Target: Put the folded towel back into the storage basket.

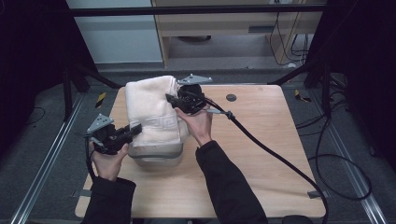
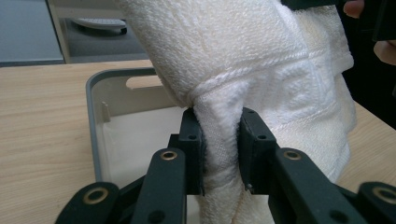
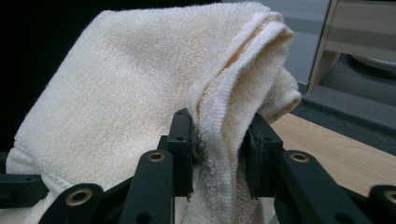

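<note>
A folded cream towel (image 1: 152,109) is held up between both grippers, over a grey plastic bin (image 1: 156,157) on the wooden table (image 1: 252,154). My left gripper (image 1: 133,130) is shut on the towel's near left edge; its jaws pinch a thick fold of the towel (image 2: 219,140) above the bin (image 2: 100,93). My right gripper (image 1: 173,100) is shut on the towel's right edge, and a bunched hem of the towel (image 3: 219,140) sits between its jaws. The towel hides most of the bin's inside.
A black cable (image 1: 271,149) trails from the right gripper across the table to the right. A dark round hole (image 1: 230,98) sits near the table's far edge. A wooden cabinet (image 1: 224,23) stands beyond the table. More cables (image 1: 345,172) lie on the floor at right.
</note>
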Tool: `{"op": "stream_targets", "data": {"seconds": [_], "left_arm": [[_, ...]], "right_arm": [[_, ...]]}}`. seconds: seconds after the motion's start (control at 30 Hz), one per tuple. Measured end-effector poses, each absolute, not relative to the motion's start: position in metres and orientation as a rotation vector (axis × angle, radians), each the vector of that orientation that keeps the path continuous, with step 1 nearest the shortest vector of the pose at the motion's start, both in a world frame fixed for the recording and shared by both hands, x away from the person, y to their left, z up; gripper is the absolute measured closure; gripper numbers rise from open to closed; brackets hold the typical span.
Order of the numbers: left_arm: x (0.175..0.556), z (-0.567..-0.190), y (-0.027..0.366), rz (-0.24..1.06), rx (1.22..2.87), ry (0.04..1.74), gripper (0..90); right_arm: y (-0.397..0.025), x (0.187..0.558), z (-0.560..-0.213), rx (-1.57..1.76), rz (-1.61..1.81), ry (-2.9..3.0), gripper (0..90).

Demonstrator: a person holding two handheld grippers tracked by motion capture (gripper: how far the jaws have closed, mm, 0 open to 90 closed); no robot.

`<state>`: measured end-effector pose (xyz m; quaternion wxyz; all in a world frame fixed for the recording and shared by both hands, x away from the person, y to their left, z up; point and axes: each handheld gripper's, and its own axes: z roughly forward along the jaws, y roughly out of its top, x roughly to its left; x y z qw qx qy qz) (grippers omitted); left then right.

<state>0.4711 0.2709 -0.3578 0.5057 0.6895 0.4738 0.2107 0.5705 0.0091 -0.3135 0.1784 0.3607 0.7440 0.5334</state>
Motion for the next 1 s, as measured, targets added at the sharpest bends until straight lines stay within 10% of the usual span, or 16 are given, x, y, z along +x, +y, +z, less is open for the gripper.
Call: {"op": "stream_targets", "data": {"seconds": [1.0], "left_arm": [[0.489,-0.384,0.283,0.530,1.728,1.240,72.8]], "right_arm": [[0.033,0.590,-0.356,1.112,1.461,2.132,67.6]]}}
